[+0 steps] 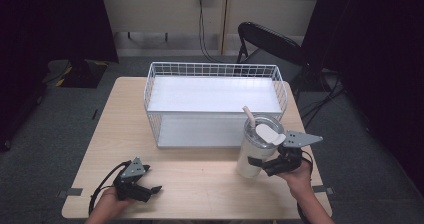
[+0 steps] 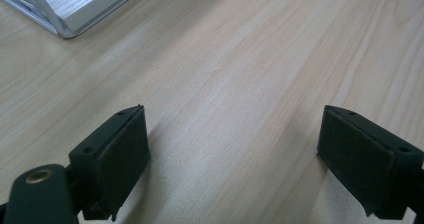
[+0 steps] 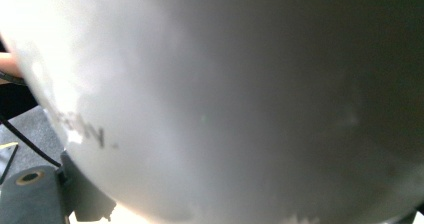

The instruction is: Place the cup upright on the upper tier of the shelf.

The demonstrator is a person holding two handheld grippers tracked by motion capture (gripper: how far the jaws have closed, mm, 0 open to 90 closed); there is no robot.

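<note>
Right gripper is coming in low from the near right edge, jaws wrapping around the lower body of the tumbler, which is standing upright on the table just in front of the wire basket. Left gripper is resting near the front left, jaws spread wide, gripping nothing. Tumbler's smooth and pale with a clear lid and straw; the tabletop's light wood grain.

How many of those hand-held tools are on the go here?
2. The left tool sits open near the table's front left; the right tool grips the cup at the front right.
</note>
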